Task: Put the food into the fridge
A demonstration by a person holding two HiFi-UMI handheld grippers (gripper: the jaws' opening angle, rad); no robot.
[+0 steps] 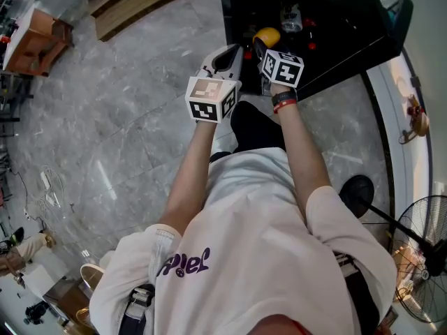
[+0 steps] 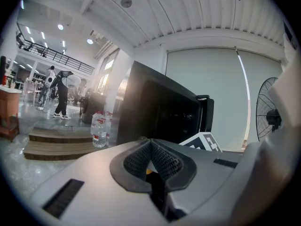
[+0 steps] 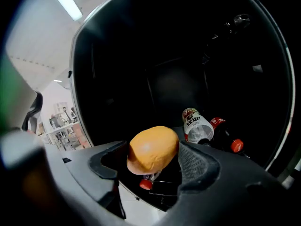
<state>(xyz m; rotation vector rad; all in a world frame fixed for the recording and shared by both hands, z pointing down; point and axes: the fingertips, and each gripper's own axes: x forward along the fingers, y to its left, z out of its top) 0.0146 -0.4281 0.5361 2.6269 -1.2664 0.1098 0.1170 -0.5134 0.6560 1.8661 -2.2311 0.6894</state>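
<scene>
Gripped across the wide-spread fingers [image 3: 197, 166] of the right gripper [image 3: 153, 157]: orange food piece [image 3: 151, 147], hanging at the mouth of the open fridge [image 3: 160, 84] above lying bottles [image 3: 201, 126]. Pinched closed and empty on the left gripper [image 2: 151, 147]. Could roll off onto the bottles if released early. Free shelf space behind too dark to judge.

Head view overhead, gripper views facing fridge [image 1: 349, 26]

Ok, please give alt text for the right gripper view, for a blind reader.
The right hand-held gripper holds an orange oval food item at the mouth of a dark open fridge; bottles with red caps lie inside.
</scene>
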